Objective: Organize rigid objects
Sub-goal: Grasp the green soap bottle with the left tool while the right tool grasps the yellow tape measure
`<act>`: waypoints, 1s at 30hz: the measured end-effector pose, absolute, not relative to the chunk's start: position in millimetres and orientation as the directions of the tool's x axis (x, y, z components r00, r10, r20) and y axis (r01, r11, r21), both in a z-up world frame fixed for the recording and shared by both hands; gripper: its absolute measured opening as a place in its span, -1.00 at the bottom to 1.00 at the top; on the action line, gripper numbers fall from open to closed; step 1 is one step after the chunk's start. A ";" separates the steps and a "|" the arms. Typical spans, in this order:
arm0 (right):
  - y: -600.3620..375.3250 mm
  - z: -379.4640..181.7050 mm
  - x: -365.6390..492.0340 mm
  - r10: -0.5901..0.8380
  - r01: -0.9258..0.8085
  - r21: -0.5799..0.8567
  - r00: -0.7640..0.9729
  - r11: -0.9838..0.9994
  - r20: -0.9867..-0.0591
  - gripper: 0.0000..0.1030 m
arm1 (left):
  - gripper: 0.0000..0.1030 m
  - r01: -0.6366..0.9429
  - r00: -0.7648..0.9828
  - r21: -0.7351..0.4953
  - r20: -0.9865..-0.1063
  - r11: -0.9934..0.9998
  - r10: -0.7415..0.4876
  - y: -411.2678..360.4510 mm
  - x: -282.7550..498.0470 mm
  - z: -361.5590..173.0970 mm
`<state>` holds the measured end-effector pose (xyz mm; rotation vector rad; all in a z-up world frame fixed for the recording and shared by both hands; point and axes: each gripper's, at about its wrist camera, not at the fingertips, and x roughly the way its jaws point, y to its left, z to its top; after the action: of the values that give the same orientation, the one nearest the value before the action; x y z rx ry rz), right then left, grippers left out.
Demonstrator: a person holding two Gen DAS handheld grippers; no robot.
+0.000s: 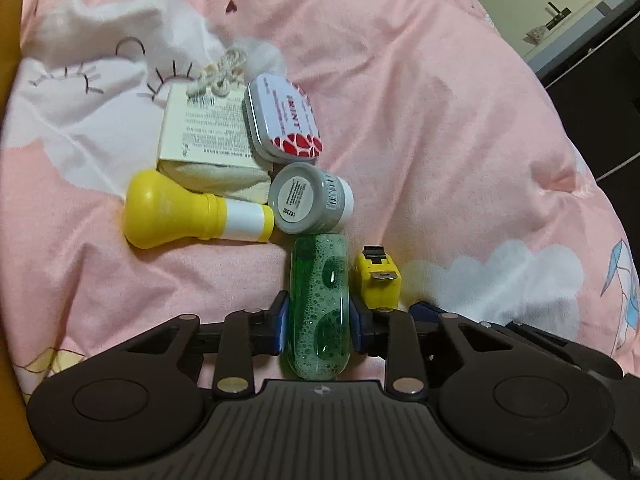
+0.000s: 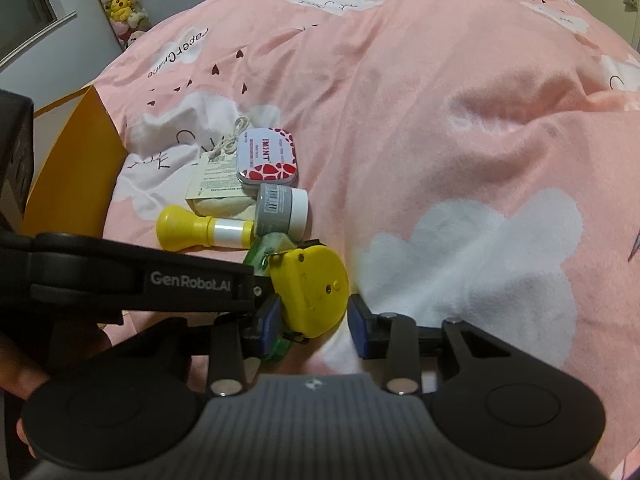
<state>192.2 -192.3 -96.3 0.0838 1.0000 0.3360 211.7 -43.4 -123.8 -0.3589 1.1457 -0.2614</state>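
A clear green bottle (image 1: pixel 320 304) full of bubbly liquid lies on the pink quilt; my left gripper (image 1: pixel 320 322) is shut on its sides. A yellow tape measure (image 1: pixel 378 280) lies just right of it. In the right wrist view the tape measure (image 2: pixel 310 290) sits between the fingers of my right gripper (image 2: pixel 314 320); the left pad touches it, the right pad stands apart, so it is open. Beyond lie a grey jar (image 1: pixel 310 198), a yellow bulb-shaped bottle (image 1: pixel 192 212), a red-and-white mint tin (image 1: pixel 284 116) and a beige pouch with a label card (image 1: pixel 208 136).
The pink quilt (image 2: pixel 440 120) with white clouds covers the bed. An orange-yellow board (image 2: pixel 68 152) edges the bed at left. Plush toys (image 2: pixel 120 0) hang at the far left. A dark cabinet (image 1: pixel 600 80) stands at right in the left wrist view.
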 end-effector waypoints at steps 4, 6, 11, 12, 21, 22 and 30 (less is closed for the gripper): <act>-191.1 -94.9 191.4 0.336 -0.254 0.235 0.502 0.938 -0.797 -0.28 | -0.36 0.031 0.438 -0.344 -0.839 0.938 -0.322 -38.3 199.9 -106.8; -186.0 -94.3 191.7 0.347 -0.275 0.234 0.504 0.933 -0.791 -0.28 | -0.36 0.024 0.451 -0.304 -0.847 0.952 -0.282 -33.6 196.3 -100.6; -172.2 -101.1 198.8 0.356 -0.314 0.222 0.481 0.923 -0.801 -0.13 | -0.36 -0.007 0.473 -0.216 -0.861 0.976 -0.187 -26.4 185.8 -97.0; -170.0 -103.8 201.0 0.349 -0.315 0.213 0.477 0.925 -0.807 -0.07 | -0.36 -0.014 0.477 -0.209 -0.861 0.978 -0.178 -24.8 184.7 -97.5; -161.0 -124.7 215.9 0.327 -0.330 0.186 0.448 0.925 -0.832 0.08 | -0.36 -0.012 0.464 -0.185 -0.871 0.983 -0.159 -25.1 193.6 -109.0; -160.6 -125.2 216.5 0.328 -0.331 0.186 0.448 0.925 -0.832 0.08 | -0.36 -0.018 0.464 -0.193 -0.871 0.981 -0.163 -22.9 193.0 -110.3; -161.8 -124.8 215.1 0.334 -0.336 0.190 0.449 0.923 -0.829 0.06 | -0.36 -0.017 0.467 -0.196 -0.868 0.980 -0.165 -23.2 194.3 -111.2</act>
<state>215.1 -161.8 -124.8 -0.0014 1.0243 0.4142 194.3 -23.2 -111.2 -0.1867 1.0823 -0.0916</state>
